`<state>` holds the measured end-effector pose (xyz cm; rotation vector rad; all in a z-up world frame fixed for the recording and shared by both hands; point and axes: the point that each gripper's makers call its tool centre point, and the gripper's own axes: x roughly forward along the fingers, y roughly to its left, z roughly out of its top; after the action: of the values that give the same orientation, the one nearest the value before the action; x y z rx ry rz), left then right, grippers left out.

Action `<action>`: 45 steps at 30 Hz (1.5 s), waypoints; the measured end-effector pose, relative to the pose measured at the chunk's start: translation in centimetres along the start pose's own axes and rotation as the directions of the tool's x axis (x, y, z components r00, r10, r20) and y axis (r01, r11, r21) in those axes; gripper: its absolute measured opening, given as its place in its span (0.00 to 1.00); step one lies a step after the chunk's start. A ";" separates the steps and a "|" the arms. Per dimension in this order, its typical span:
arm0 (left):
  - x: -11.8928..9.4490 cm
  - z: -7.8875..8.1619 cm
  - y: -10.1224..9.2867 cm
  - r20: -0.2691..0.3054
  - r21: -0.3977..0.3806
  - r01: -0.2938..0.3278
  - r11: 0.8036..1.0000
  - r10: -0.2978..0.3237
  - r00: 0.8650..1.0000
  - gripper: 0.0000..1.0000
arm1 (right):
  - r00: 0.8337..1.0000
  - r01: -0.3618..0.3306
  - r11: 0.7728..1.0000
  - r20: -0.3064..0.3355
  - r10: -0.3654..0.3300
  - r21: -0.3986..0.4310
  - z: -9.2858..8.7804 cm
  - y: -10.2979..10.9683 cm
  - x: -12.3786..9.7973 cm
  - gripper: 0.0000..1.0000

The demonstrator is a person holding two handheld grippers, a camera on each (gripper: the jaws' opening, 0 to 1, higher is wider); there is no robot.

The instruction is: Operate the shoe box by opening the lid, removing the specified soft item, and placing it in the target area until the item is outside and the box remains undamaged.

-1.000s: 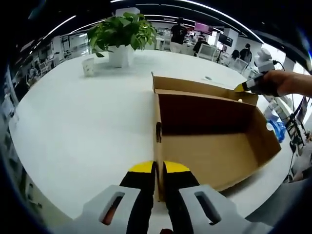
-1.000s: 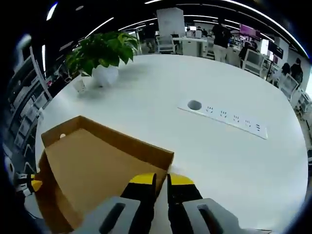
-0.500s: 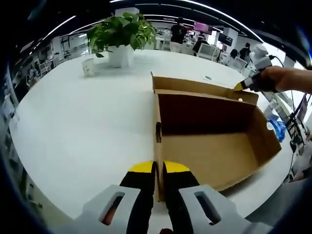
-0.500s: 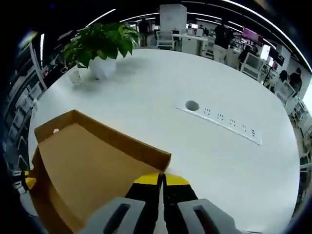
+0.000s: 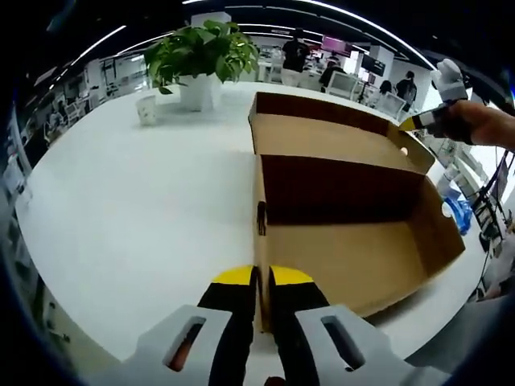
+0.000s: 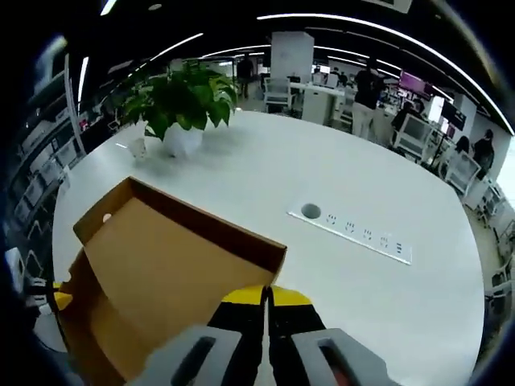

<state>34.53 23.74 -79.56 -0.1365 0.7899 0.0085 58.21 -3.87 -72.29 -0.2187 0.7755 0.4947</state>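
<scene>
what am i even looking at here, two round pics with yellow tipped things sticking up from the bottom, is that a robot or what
No robot: a person holds a hand tool with a two-jaw claw in each hand, and a fisheye camera rides on each tool, looking along its jaws. That is why both pictures are round.

In the left gripper view, the left claw is shut on the near wall of a brown cardboard shoe box on a white table. The part of the box's inside that shows looks bare. Far right, the person's hand holds the other tool at the lid.

In the right gripper view, the right claw pinches the edge of the lid, holding it open and tilted up.

Also on the table: a potted plant, a small white cup and a strip of power sockets. People and desks stand behind.
</scene>
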 end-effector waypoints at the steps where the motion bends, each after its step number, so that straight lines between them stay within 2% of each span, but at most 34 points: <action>1: 0.0 0.0 0.0 0.000 0.001 0.000 1.000 0.000 1.000 0.03 | 1.000 0.000 1.000 0.004 0.000 -0.002 0.1 0.0 -0.2 0.00; 2: -0.1 0.0 0.0 -0.001 0.001 0.000 1.000 0.000 1.000 0.03 | 1.000 0.001 1.000 0.014 -0.001 -0.001 0.0 0.7 -1.4 0.00; 7: -0.2 0.0 -0.2 -0.001 0.000 0.002 1.000 -0.002 1.000 0.03 | 0.999 0.005 1.000 0.040 -0.005 -0.004 0.0 2.1 -4.0 0.00; 12: -0.3 0.0 -0.2 -0.002 -0.001 0.004 1.000 -0.004 1.000 0.03 | 0.998 0.011 1.000 0.060 -0.010 -0.010 0.1 2.9 -5.8 0.00; 24: -0.4 0.0 -0.2 -0.001 -0.005 0.004 1.000 -0.004 1.000 0.03 | 0.989 0.019 1.000 0.148 -0.016 -0.016 1.0 2.5 -7.7 0.00; 30: -0.3 0.0 -0.1 0.000 -0.003 0.003 1.000 -0.003 1.000 0.03 | 0.981 0.016 1.000 0.192 -0.011 -0.025 0.9 3.0 -9.2 0.00; 45: -0.2 0.0 -0.1 0.001 0.001 0.001 1.000 -0.001 1.000 0.03 | 0.970 0.009 0.999 0.244 0.001 -0.038 -0.7 4.3 -11.9 0.00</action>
<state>34.39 23.64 -79.37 -0.1364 0.7889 0.0073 48.39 -4.56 -64.27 -0.1910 0.5254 0.5224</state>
